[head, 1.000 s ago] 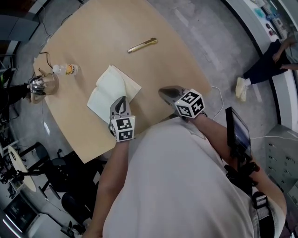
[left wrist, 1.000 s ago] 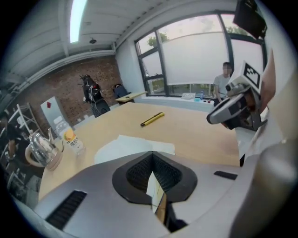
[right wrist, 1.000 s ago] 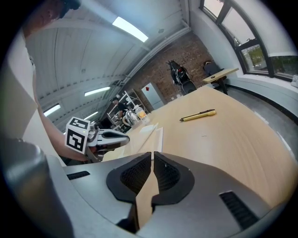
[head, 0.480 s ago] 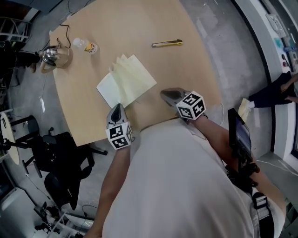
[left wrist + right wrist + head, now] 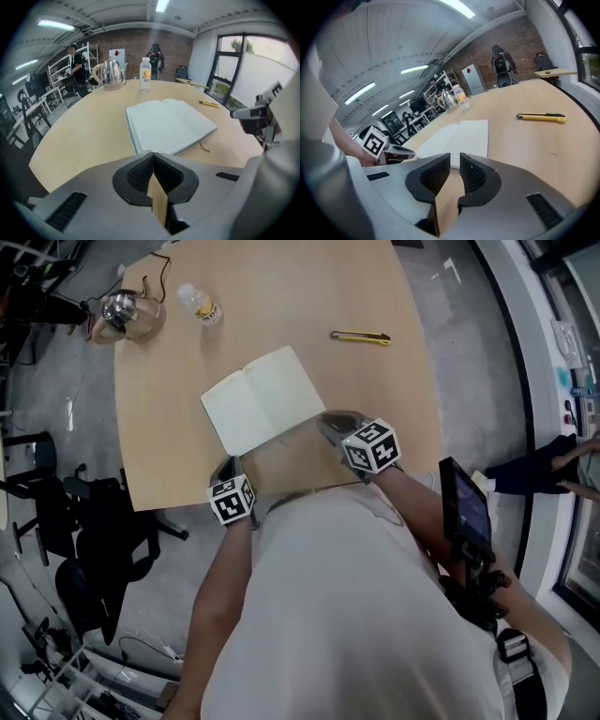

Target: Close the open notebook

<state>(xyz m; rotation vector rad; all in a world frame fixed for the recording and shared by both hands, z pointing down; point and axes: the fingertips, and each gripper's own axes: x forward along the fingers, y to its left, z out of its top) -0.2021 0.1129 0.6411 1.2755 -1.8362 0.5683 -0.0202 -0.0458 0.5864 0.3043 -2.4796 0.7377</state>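
The notebook (image 5: 262,399) lies open and flat on the wooden table (image 5: 309,296), its pale pages up and a blue cover edge showing in the left gripper view (image 5: 168,124). My left gripper (image 5: 228,467) is shut and empty at the table's near edge, a short way back from the notebook's near left corner (image 5: 153,157). My right gripper (image 5: 325,423) hovers just off the notebook's near right corner, jaws nearly together with nothing between them (image 5: 454,161). The right gripper view shows the notebook (image 5: 459,133) ahead and to the left.
A yellow utility knife (image 5: 360,337) lies on the table beyond the notebook to the right. A plastic bottle (image 5: 200,303) and a glass kettle (image 5: 127,313) stand at the far left corner. Black office chairs (image 5: 103,549) stand left of the table.
The fanned, half-raised pages have dropped flat, so the notebook now lies fully open. My left gripper has pulled back off the notebook to the table's near edge. The right gripper shifted slightly.
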